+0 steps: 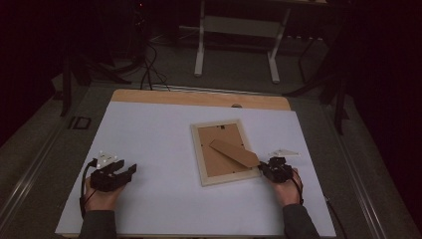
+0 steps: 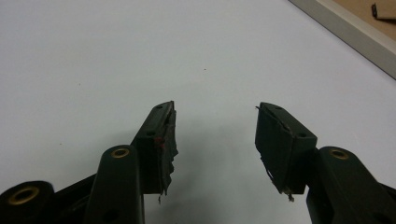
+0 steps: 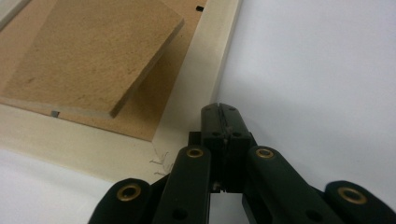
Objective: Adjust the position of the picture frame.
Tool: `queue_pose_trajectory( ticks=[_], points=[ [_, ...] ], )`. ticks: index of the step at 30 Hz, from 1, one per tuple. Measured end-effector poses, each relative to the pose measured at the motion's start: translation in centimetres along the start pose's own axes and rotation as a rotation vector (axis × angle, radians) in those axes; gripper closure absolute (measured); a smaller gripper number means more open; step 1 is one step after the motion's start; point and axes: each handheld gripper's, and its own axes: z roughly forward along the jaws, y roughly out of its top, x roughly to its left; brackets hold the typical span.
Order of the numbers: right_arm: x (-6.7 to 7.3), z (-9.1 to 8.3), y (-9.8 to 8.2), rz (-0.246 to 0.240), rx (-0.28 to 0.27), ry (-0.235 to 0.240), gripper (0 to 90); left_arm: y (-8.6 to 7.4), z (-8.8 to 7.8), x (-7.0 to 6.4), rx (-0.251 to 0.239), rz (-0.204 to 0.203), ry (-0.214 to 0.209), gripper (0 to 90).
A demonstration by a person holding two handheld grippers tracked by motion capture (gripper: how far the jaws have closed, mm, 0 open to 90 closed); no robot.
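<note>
Both hands sit at near table edge: left gripper jaws wide, nothing btwn, on bare white sheet; right gripper I've got pinched shut, empty, tips at corner of face-down picture frame, mid-sheet, stand flap raised

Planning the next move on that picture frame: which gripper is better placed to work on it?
Probably the right gripper: shut, tip at the picture frame corner. The left gripper is open, apart over bare table.

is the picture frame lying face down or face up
Face down. The picture frame lies flat on the white sheet, brown backing board and stand flap facing up.
</note>
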Motion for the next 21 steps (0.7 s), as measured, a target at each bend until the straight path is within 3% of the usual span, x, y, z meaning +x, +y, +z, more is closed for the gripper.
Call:
queue_pose_trajectory(
  ticks=[15, 21],
  points=[
    [1.4, 0.2, 0.1, -0.049, 0.015, 0.017, 89.9, -0.1, 0.3, -0.2, 0.011, 0.012, 0.003, 48.6],
    [2.1, 0.3, 0.1, -0.098, 0.018, 0.046, 89.9, -0.1, 0.3, -0.2, 0.011, 0.011, 0.003, 48.6]
  ],
)
